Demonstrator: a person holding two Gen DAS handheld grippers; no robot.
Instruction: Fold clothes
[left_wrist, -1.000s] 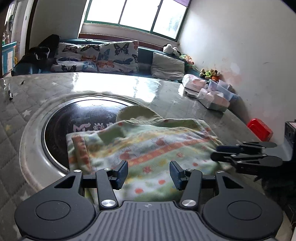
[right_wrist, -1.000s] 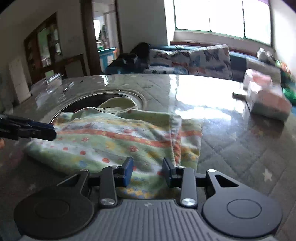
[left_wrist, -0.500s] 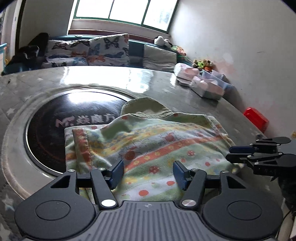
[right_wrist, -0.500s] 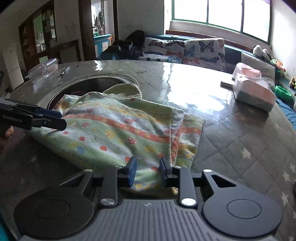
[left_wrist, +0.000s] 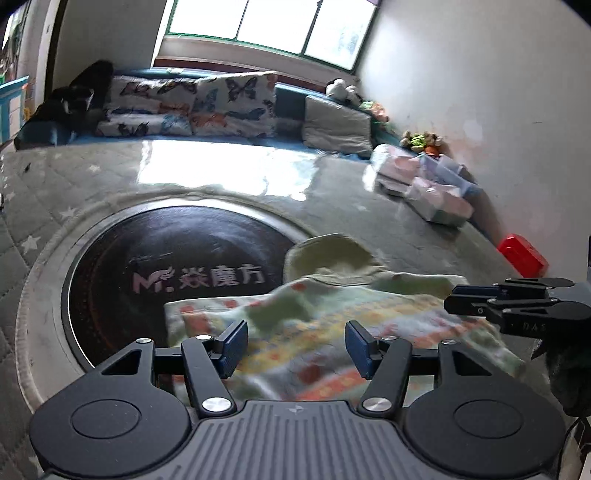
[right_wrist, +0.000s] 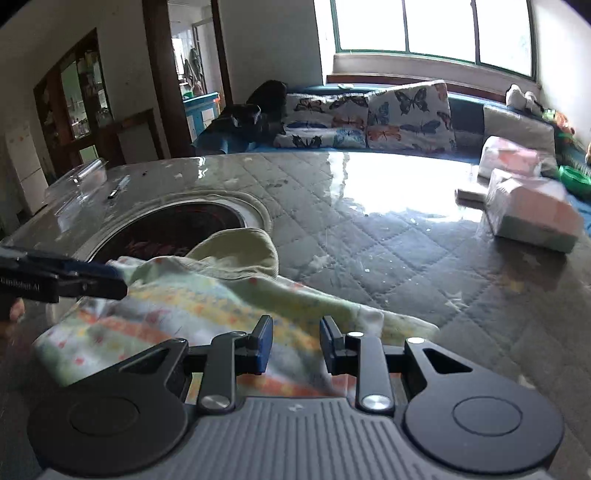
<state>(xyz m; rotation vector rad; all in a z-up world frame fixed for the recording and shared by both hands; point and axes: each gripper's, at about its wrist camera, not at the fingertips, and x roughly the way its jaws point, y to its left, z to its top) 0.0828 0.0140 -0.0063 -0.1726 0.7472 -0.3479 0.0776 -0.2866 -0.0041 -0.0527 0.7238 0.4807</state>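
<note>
Here, one folded green patterned fleece garment (left_wrist: 332, 332) lies just ahead of two hand-held grippers, the left (left_wrist: 295, 349) and right (right_wrist: 295, 343), both released.

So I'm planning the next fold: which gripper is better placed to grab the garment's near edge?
Probably the right gripper: its open fingers straddle the patterned garment near its corner. The left gripper is open too.

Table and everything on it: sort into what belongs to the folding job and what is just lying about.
For the job:
patterned garment
left gripper, jaws open
right gripper, jaws open

Lying about:
wrapped tissue packs
red box
pen
round black hotplate
butterfly cushions
</note>
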